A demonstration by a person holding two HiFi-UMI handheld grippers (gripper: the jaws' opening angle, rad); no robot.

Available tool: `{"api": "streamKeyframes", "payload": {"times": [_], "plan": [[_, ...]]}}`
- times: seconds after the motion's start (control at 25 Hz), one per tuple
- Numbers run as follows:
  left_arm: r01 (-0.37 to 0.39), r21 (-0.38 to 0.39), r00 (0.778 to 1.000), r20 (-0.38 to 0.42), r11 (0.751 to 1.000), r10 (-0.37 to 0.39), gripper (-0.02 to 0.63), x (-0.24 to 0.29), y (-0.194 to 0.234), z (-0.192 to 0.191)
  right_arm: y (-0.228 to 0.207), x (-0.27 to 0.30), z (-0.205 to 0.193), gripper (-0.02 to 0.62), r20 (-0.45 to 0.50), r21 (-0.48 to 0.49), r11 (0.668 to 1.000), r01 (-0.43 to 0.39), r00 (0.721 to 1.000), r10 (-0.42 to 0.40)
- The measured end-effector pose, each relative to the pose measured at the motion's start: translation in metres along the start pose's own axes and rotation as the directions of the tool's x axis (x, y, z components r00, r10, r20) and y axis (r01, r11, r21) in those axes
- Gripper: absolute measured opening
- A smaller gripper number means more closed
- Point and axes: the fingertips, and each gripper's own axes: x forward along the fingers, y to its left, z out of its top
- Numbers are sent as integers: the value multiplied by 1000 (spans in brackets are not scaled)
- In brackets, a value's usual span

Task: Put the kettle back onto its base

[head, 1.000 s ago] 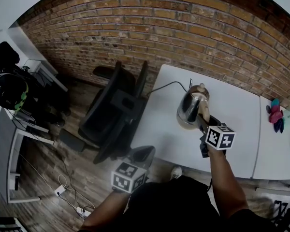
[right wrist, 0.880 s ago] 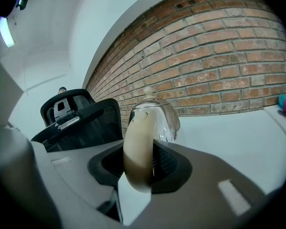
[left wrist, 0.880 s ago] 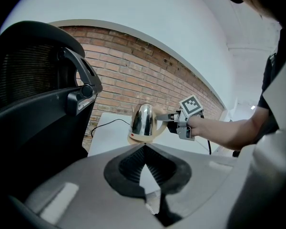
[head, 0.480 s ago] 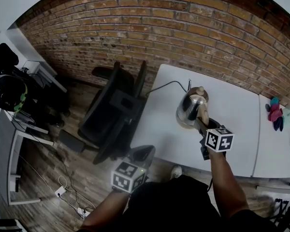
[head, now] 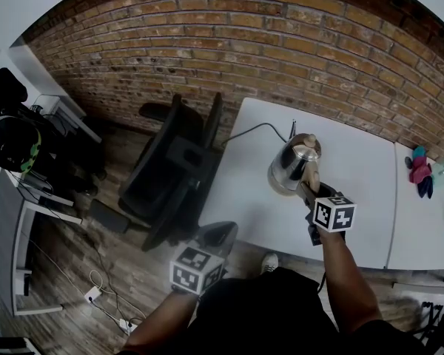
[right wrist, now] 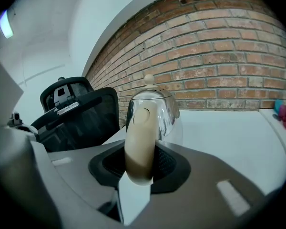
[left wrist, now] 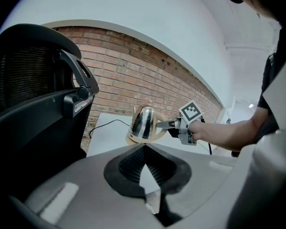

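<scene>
Red brick wall [head: 281, 21] across the back, white table [head: 355, 161] in front of it, black office chair [head: 170, 176] off its left edge, wooden floor [head: 74, 257] below.

white table [head: 355, 170], black cable [head: 255, 127]

Kettle body [head: 288, 168]: mirror-bright silver
Kettle handle [right wrist: 139, 142]: cream
Table [head: 359, 180]: plain white
Wall [head: 229, 43]: red-brown brick, pale mortar lines
Chair [head: 170, 176]: black
Right gripper cube [head: 333, 213]: black squares on white
Floor [head: 78, 254], lower left: brown wood planks
</scene>
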Motion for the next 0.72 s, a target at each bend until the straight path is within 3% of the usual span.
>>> {"api": "streamKeyframes", "payload": {"times": [0.28,0.48,0.72], "plan": [[-9,-2,1000,6,1000,9,0,-2,2,-3,-3,1,-12,133,-28,-41,999,32,999,-33],[0,-12,1000,-6,1000,-1,0,-2,-1,-3,5,4,-13,132,-42,-154,987,40,998,-47],[0,-8,1000,-4,1000,0,0,-3,-1,-2,17,8,-27,137,-97,-176,984,0,995,-17]]}}
